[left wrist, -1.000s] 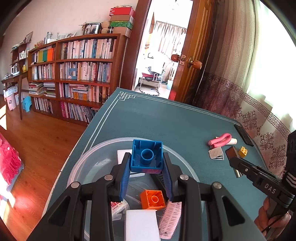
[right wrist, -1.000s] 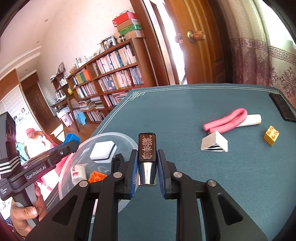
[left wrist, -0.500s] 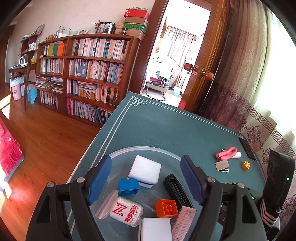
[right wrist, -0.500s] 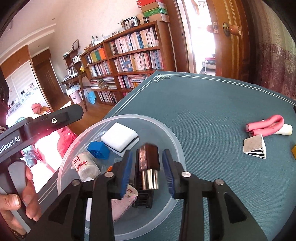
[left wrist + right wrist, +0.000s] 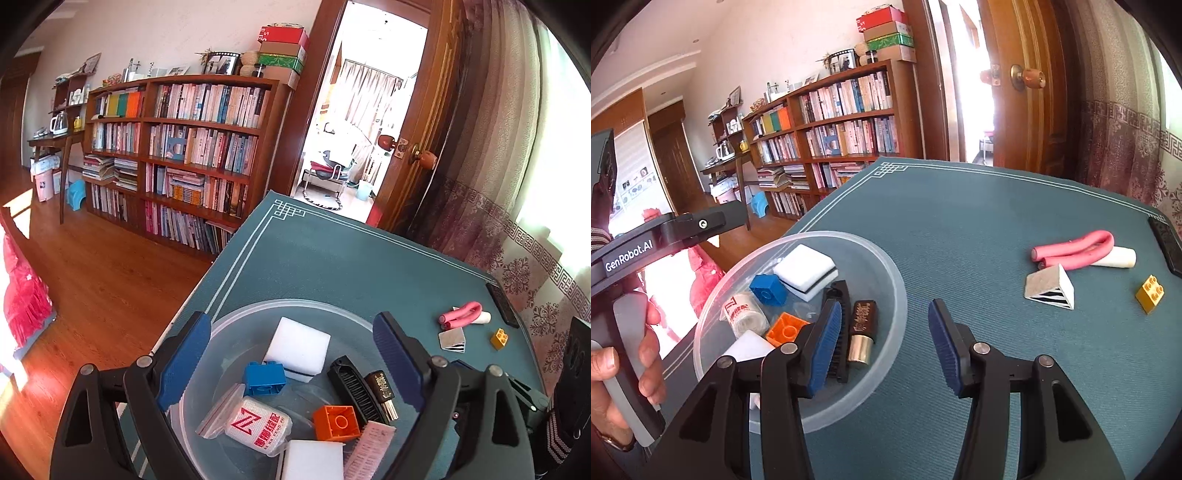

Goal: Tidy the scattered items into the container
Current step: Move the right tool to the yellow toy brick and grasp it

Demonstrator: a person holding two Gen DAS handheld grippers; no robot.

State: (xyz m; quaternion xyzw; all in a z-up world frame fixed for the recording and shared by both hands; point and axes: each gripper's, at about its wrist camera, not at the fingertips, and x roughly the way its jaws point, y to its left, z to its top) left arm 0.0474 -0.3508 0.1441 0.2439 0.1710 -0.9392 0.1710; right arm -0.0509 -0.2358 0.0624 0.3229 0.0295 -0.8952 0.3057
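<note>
Black gripper [image 5: 882, 343] frames, blue ribbed jaws, silver screws, "GenRobot.AI" lettering

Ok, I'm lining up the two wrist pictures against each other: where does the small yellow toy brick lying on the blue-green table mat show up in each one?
Left wrist: the small yellow toy brick lies far right, on the mat beyond the right finger.
Right wrist: it lies far right, at mid height, on open mat.
Shared landmark: the bent pink foam roller lies just up and left of the brick in both, with the grey striped wedge between them.

Both tools [image 5: 291, 363] [image 5: 882, 341] wide apart, empty.
</note>
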